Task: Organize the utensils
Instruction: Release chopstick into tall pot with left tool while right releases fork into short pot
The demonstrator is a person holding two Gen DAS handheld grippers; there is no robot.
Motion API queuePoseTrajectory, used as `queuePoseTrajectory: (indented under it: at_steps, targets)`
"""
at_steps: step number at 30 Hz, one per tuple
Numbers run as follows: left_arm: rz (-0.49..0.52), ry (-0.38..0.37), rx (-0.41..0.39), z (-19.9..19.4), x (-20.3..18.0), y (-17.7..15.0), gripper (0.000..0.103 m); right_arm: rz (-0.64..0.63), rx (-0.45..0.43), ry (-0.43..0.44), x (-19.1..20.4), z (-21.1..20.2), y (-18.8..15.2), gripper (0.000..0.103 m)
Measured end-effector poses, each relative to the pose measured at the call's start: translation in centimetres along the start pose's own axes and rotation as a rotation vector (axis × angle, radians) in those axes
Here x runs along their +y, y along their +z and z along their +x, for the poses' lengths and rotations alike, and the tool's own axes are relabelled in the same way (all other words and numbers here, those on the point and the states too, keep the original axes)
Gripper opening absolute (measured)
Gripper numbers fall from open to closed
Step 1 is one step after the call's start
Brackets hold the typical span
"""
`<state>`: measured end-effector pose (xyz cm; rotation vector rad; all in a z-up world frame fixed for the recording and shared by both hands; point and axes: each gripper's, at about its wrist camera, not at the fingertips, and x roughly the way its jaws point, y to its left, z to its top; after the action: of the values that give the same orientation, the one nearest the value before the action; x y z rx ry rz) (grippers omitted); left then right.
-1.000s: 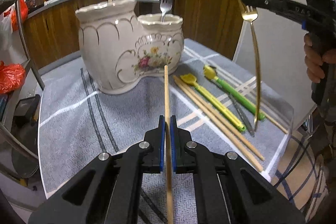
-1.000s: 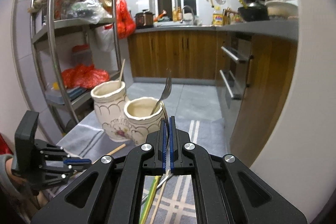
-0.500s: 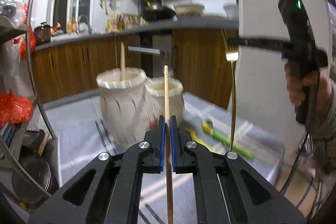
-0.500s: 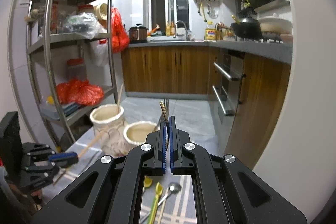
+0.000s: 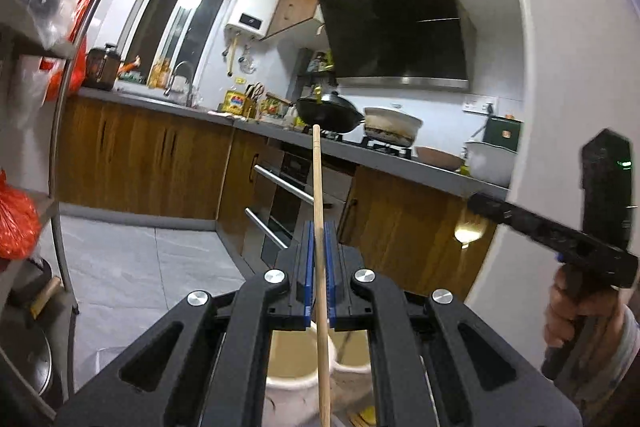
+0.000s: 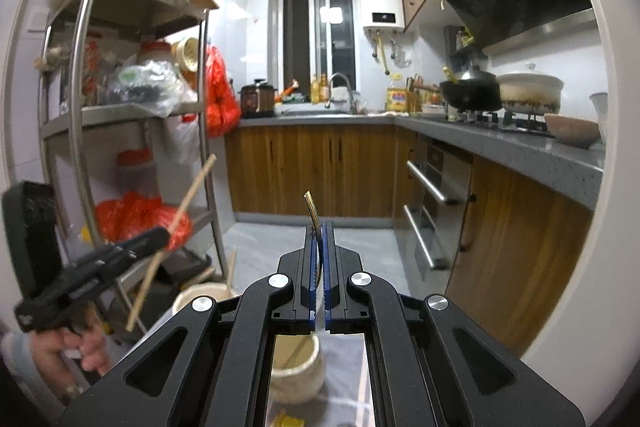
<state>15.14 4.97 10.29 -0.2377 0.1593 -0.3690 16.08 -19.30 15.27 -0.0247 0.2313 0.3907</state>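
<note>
Close up, left tool [image 5: 318,267] clamped on a long pale wooden chopstick [image 5: 319,211], held upright above the cream ceramic two-pot utensil holder [image 5: 294,375], lower end near the bigger pot's mouth. Right tool [image 6: 319,275] pinched shut on a slim gold-coloured metal fork [image 6: 312,211], tines up, over the smaller pot [image 6: 298,371]. One wooden stick [image 6: 230,273] already stands in the bigger pot. Judgement: partway; both held pieces not yet dropped in. A yellow item [image 6: 286,419] lies on the grey cloth-covered table [image 6: 344,379], likely still to sort. Beyond, wooden kitchen cabinets [image 6: 320,167].
</note>
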Motion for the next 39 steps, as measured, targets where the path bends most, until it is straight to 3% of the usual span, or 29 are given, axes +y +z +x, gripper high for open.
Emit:
queuePoseTrajectory:
  at_steps: [6,13,28,39]
  targets:
    - [-0.052,0.054,0.018,3.3,1.5,-0.5,0.005,0.000,-0.054,-0.066,-0.1,0.9,0.8,0.003]
    - [0.007,0.140,0.005,4.9,1.1,-1.6,0.005,0.020,-0.095,-0.155,-1.1,2.1,-0.2,0.003]
    - [0.131,0.174,0.088,2.2,0.5,-4.7,0.005,0.014,0.094,-0.118,-1.0,6.4,-5.3,0.003]
    - [0.130,0.231,0.170,2.2,1.3,-5.3,0.006,0.027,0.144,-0.100,-0.9,6.9,-5.4,0.003]
